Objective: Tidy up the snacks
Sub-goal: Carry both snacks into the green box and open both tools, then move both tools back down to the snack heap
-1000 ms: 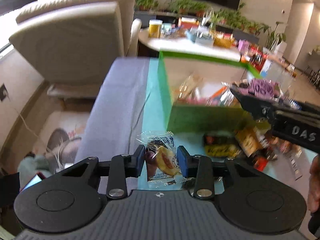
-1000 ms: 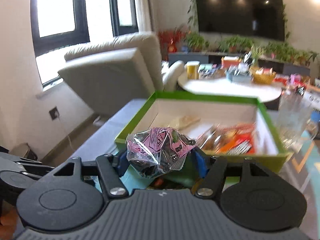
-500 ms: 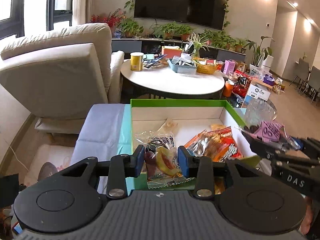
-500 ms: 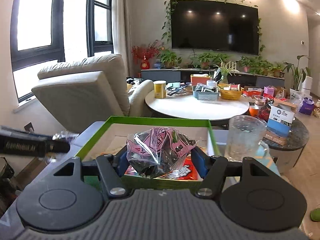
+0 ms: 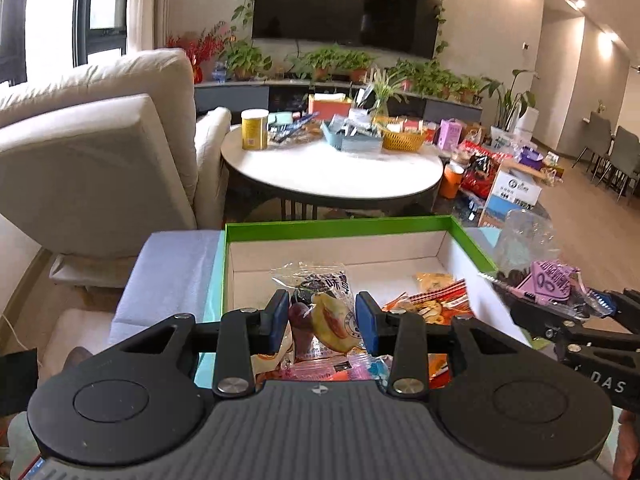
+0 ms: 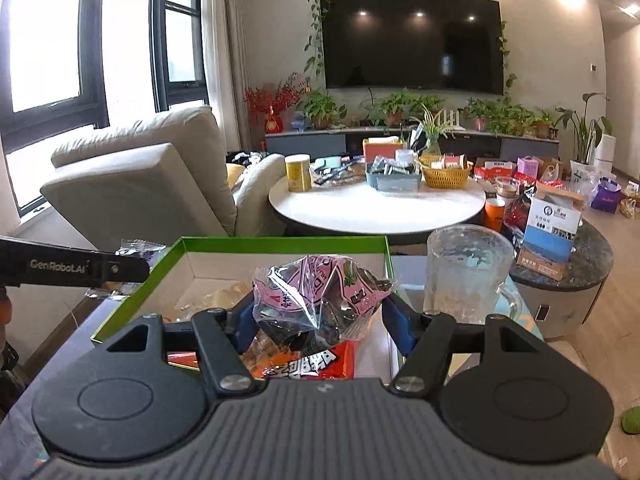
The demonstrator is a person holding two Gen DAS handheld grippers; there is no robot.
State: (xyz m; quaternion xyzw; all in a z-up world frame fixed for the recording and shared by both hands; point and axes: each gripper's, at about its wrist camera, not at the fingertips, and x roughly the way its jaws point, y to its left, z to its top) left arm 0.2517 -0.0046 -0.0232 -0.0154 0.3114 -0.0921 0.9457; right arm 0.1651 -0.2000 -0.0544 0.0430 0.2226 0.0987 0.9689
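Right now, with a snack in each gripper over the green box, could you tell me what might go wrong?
1. The left gripper pinches the fruit snack packet only by its crinkly wrapper, so it may slip out early.
2. The right gripper holds the pink packet near the green box wall beside the glass mug; a sideways swing could knock the mug.
3. The two grippers are close and might collide.

I'm looking at a home living room. Big wall-mounted TV (image 6: pixel 412 40) with trailing vines round it, low media console (image 6: pixel 412 146) under it lined with potted plants (image 6: pixel 404 106). Beige recliner (image 6: pixel 148 184) by tall black-framed windows (image 6: pixel 52 52). Round white coffee table (image 6: pixel 376 208) cluttered with a yellow tin (image 6: pixel 298 173), a wicker basket (image 6: pixel 446 176) and a grey tray (image 6: pixel 394 180). Dining chairs (image 5: pixel 616 156) far right, wood floor, recessed ceiling lights.
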